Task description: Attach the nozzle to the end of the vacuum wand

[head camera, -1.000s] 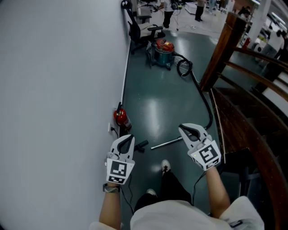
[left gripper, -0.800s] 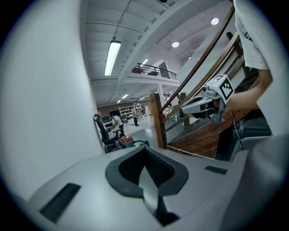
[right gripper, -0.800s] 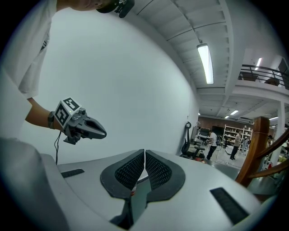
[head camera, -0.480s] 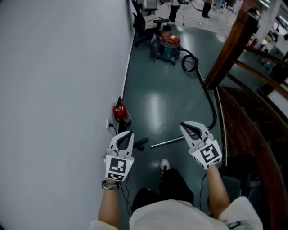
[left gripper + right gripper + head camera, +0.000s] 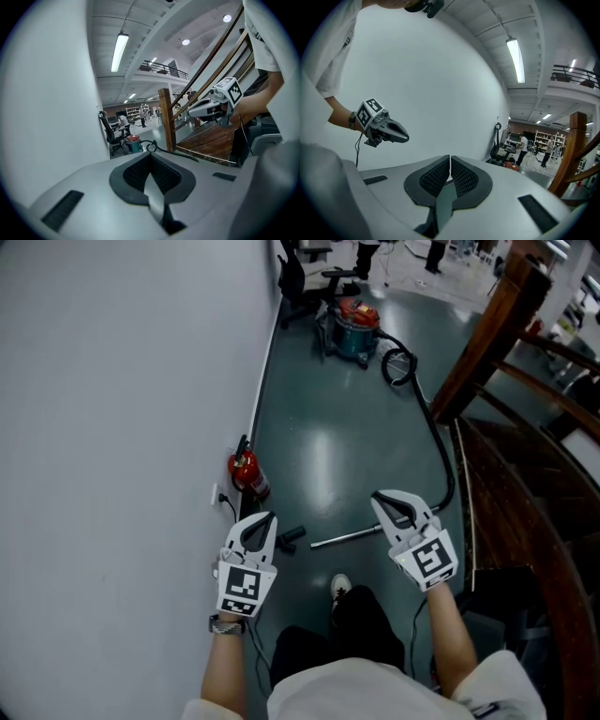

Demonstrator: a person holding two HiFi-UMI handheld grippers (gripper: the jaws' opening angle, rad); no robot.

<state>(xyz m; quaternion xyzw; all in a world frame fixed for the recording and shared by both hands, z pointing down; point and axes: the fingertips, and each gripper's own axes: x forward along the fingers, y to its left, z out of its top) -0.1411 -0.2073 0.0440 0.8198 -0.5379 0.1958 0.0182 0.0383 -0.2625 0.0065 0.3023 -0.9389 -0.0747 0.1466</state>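
**Fingers (image 5: 165, 177) pressed together and empty on both grippers; pick-up not yet begun**

Fingers of the left gripper (image 5: 268, 518) meet pad to pad with nothing between them, and the right gripper (image 5: 379, 498) shows the same: its ribbed pads all but touch and hold nothing. Both are held up in front of the person, clear of the floor (image 5: 323, 456).

On the floor beneath them lies the small dark nozzle (image 5: 291, 540), near the floor's edge along the wall. Just beside it, a little apart, is the near end of the metal wand (image 5: 343, 538), which runs slantwise away from that edge until the right gripper covers its far end. A black hose (image 5: 437, 448) curves on from there along the foot of the wooden staircase (image 5: 525, 484) to the vacuum cleaner (image 5: 357, 326) far up the floor. A red fire extinguisher (image 5: 246, 472) stands against the wall (image 5: 122, 427), near the nozzle. The person's shoe (image 5: 341, 588) is close below the wand.

Judged from this, the task stands at the approach: nozzle and wand are unjoined and untouched. The next move calls for bringing both grippers down to the floor, spreading the jaws, taking the nozzle in the left and the wand near its free end in the right, then lining up the socket with the tube.
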